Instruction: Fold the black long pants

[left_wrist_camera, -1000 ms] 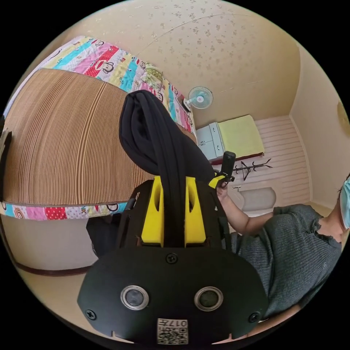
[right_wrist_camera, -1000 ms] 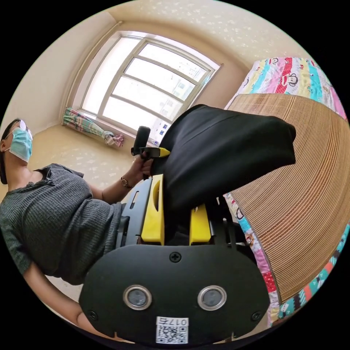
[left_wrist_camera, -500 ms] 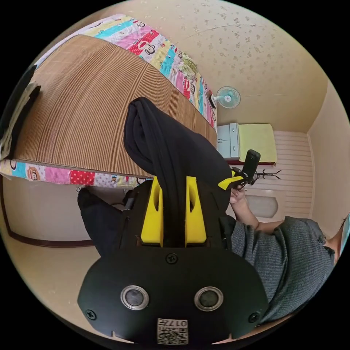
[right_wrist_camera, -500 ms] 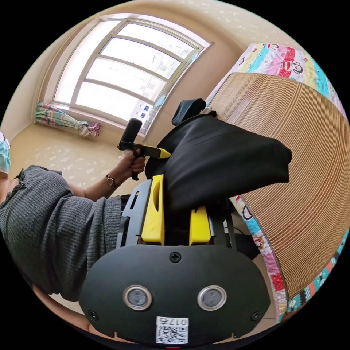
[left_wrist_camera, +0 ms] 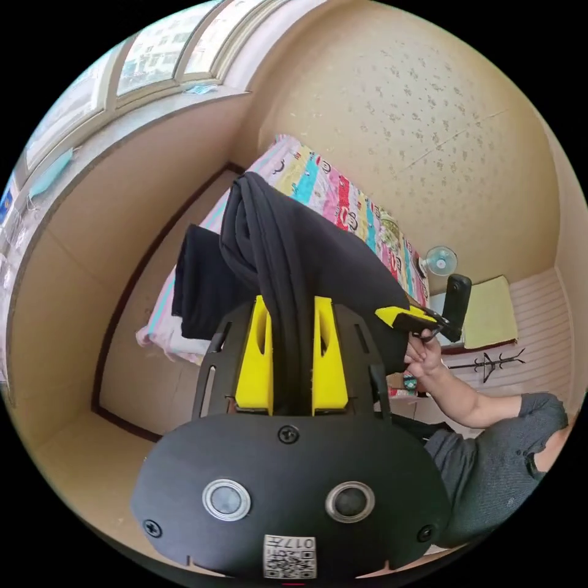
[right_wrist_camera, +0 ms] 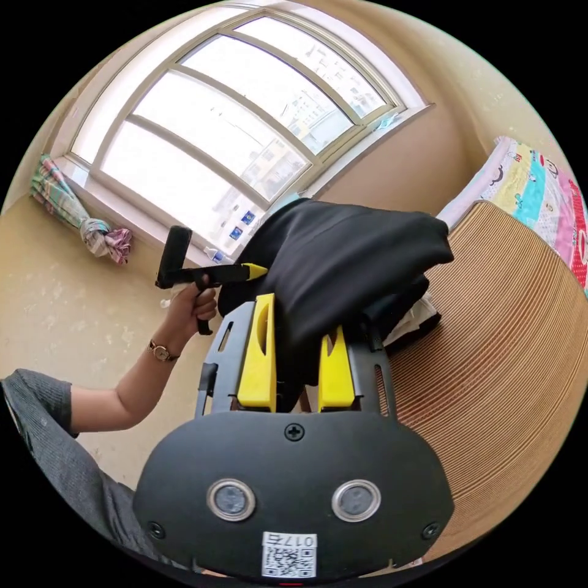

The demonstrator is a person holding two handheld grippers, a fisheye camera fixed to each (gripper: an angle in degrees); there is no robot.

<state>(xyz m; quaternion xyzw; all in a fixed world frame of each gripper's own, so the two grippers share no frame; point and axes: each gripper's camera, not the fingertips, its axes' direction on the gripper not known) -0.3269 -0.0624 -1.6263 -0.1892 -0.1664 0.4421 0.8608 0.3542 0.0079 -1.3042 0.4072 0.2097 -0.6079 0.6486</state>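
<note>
1. left gripper view: left gripper (left_wrist_camera: 293, 306) clenched on the black long pants (left_wrist_camera: 288, 257); the cloth runs as a thick bunched band between both yellow jaws and rises above them in a folded hump.
2. same view: right gripper (left_wrist_camera: 401, 317) shows at the pants' far edge, its yellow jaw tip against the cloth, held by the person's hand (left_wrist_camera: 421, 358). how tightly it pinches cannot be told from this side.
3. right gripper view: right gripper (right_wrist_camera: 297, 343) grasping the pants (right_wrist_camera: 343, 263); black cloth packed between its two yellow jaws, the rest bulging up and over toward the right.
4. same view: left gripper (right_wrist_camera: 248, 269) at the pants' left edge, yellow tip touching the cloth, its black handle in the person's other hand (right_wrist_camera: 193, 303), a watch (right_wrist_camera: 160, 351) on that wrist.
5. pants held aloft between the two grippers, bundled, above the edge of the bed.
6. bed: ribbed woven mat (right_wrist_camera: 514, 380) on top, a bright striped cartoon sheet (left_wrist_camera: 343, 196) beneath it.
7. a dark folded garment (left_wrist_camera: 199, 288) lies at the bed's end, partly over the edge; in the right gripper view it sits just behind the held pants (right_wrist_camera: 398, 312), with something pale under it.
8. room: big window (right_wrist_camera: 245, 128), small fan (left_wrist_camera: 441, 260), coat stand (left_wrist_camera: 490, 364), grey knit sleeve (left_wrist_camera: 508, 441) of the person.
</note>
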